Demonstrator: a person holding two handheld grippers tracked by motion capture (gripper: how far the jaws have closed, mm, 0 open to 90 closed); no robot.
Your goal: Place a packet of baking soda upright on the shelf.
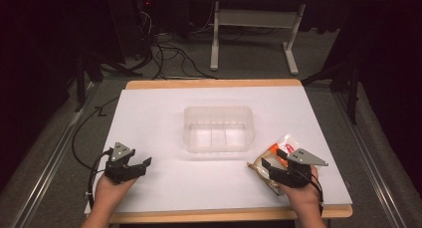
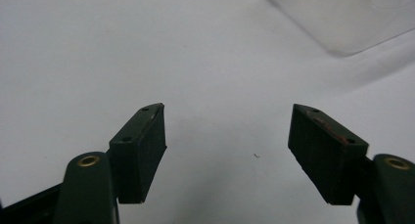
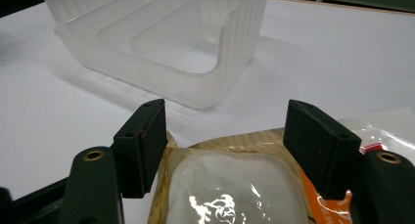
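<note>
- A clear food packet [image 1: 275, 156] with a tan border and orange print is seen lying flat on the white table [image 1: 164, 118], near the right edge and toward the near right corner.
- The right hand-held gripper [image 1: 271, 164] is lowered over the packet; in the right gripper view its jaws stand spread on either side of the packet [image 3: 230, 185], just beside its tan edges, and no pinch is made yet.
- This straddling placement is judged to be a line-up for a grasp across the packet's width.
- A translucent plastic bin [image 1: 219, 129] with inner dividers is set at the middle of the table, open side up, probably as the place where the packet is meant to go; it lies ahead of the right jaws [image 3: 161, 48].
- The left hand-held gripper [image 1: 141, 166] is held low near the near left corner, jaws spread wide with bare table between them [image 2: 227, 136].
- It is kept well apart from the packet, apparently so the right side's work is not crowded.
</note>
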